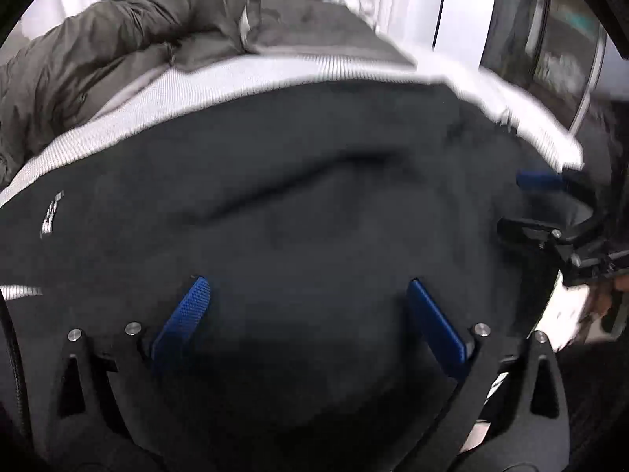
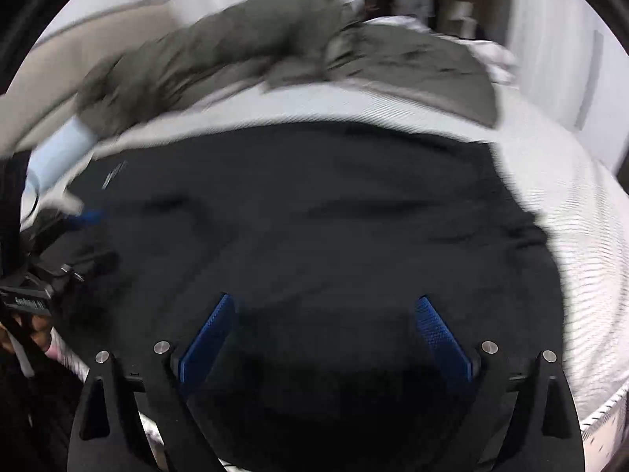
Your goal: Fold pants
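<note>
1. Across the white ribbed bed cover [image 1: 220, 78] we see the black pants [image 1: 295, 204] lying spread out, a small white logo [image 1: 52, 216] near their left edge.
2. We hold the left gripper [image 1: 308, 287] above the dark cloth, its blue pads wide apart with nothing between them.
3. We hold the right gripper [image 2: 324, 306] over the same pants [image 2: 314, 216], jaws likewise spread wide and gripping nothing.
4. Beyond the far edge of the pants runs a bare strip of white cover, then a rumpled grey-green quilt [image 1: 118, 39].
5. On the right, white cover [image 2: 570, 236] lies open past the pants' uneven edge.
6. Both views are blurred, so we cannot tell finer folds.
</note>
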`<control>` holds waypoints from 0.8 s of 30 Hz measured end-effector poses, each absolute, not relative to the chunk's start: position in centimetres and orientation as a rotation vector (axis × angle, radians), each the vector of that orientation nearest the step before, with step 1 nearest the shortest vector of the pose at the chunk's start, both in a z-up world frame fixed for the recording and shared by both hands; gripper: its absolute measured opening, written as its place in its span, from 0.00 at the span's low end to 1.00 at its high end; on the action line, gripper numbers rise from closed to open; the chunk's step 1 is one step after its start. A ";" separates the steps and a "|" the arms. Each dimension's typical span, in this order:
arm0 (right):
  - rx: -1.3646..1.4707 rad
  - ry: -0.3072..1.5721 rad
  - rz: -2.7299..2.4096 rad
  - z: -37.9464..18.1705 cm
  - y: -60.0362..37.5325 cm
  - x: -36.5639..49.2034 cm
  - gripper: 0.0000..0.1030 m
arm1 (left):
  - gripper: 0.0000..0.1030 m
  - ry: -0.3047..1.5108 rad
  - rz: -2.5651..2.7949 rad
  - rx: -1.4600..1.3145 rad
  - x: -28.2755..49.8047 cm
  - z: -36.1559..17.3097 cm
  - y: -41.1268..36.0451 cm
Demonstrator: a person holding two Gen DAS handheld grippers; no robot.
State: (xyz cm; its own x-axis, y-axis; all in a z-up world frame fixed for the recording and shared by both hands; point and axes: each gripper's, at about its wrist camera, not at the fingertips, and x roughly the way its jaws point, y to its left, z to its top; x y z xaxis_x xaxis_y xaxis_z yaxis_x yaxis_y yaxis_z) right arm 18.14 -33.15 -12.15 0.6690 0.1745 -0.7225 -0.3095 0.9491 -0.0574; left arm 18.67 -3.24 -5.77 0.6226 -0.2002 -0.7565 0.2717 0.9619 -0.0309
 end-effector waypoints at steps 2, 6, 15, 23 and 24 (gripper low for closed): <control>-0.259 0.812 0.272 -13.8 -31.7 17.4 0.92 | 0.97 0.865 -0.254 0.084 17.8 -6.8 -2.5; -0.248 0.790 0.102 -14.1 -35.3 16.5 0.92 | 0.97 0.868 -0.190 0.024 16.3 -7.1 1.0; -0.094 0.692 -0.024 -12.5 -40.0 12.5 0.92 | 0.96 0.832 -0.132 -0.089 12.7 -5.4 6.2; -0.227 0.782 0.108 -15.2 -35.7 10.8 0.92 | 0.96 0.831 -0.199 0.028 9.4 -6.5 3.7; -0.171 0.786 0.083 -15.0 -37.5 10.6 0.92 | 0.96 0.831 -0.186 0.004 9.2 -6.3 4.6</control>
State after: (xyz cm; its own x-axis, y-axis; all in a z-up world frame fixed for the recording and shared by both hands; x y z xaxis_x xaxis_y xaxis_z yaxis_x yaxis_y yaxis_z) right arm 10.64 -37.46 -15.05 0.7046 0.0110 -0.7096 -0.1381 0.9829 -0.1219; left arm 9.20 4.61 -6.33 0.6589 -0.1630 -0.7343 0.1664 0.9836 -0.0690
